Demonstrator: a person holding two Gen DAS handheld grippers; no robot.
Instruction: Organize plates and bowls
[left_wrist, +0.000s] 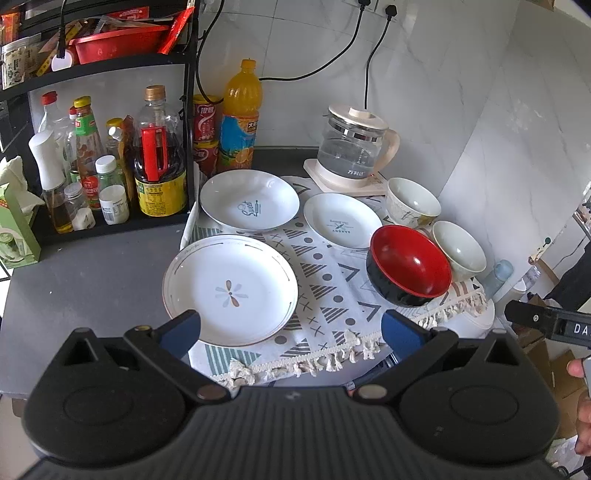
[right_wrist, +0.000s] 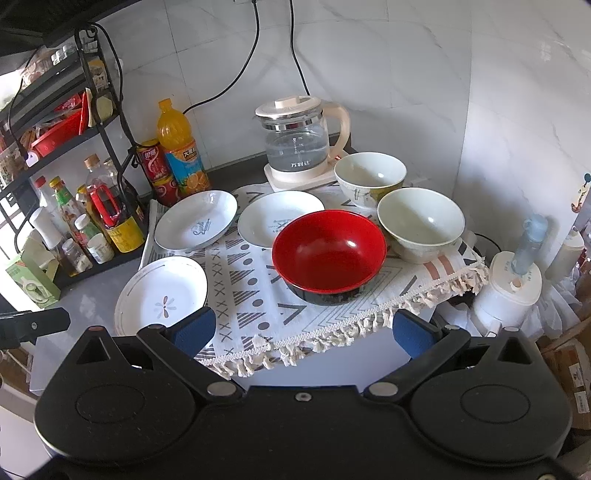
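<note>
Both the left gripper (left_wrist: 291, 328) and right gripper (right_wrist: 303, 332) hang spread wide, holding nothing, at the near edge of the cloth (left_wrist: 332, 280). On it lie 3 plates (left_wrist: 231, 288), then the red bowl (right_wrist: 328, 249). 2 pale bowls (right_wrist: 421, 221) sit by the kettle (right_wrist: 299, 144).

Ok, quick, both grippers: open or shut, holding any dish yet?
Left gripper: open, holding nothing, above the flower plate.
Right gripper: open, holding nothing, short of the red bowl.
</note>
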